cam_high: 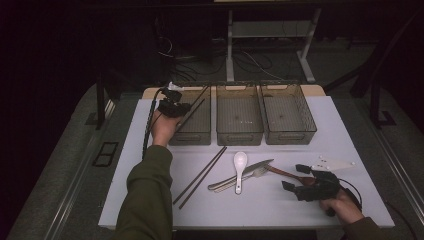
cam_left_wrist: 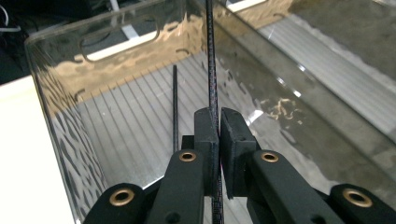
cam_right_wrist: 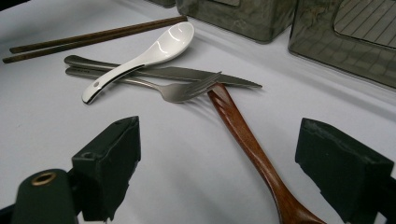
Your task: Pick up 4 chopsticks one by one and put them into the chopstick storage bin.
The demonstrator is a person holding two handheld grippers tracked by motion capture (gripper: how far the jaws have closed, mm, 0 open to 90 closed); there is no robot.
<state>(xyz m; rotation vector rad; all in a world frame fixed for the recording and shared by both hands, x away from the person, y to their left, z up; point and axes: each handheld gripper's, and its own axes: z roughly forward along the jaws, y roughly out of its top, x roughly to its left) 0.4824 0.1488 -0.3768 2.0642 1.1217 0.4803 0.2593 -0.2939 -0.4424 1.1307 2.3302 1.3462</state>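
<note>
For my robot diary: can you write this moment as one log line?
left claw: shut on dark chopstick | over left bin | right claw: open near wooden spoon

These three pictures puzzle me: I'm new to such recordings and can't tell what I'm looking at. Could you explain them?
A person sits at a white table and holds a hand-held grasping tool in each hand; there is no robot arm. The wide picture comes from a camera above the table. The other two come from cameras that ride on each tool and look along its black jaws.

The left tool is shut on a dark chopstick over the leftmost of three clear bins; another chopstick stands in it. The right tool rests open near a wooden spoon.

Also on the table lie a pair of chopsticks, a white spoon, a fork and a knife.
</note>
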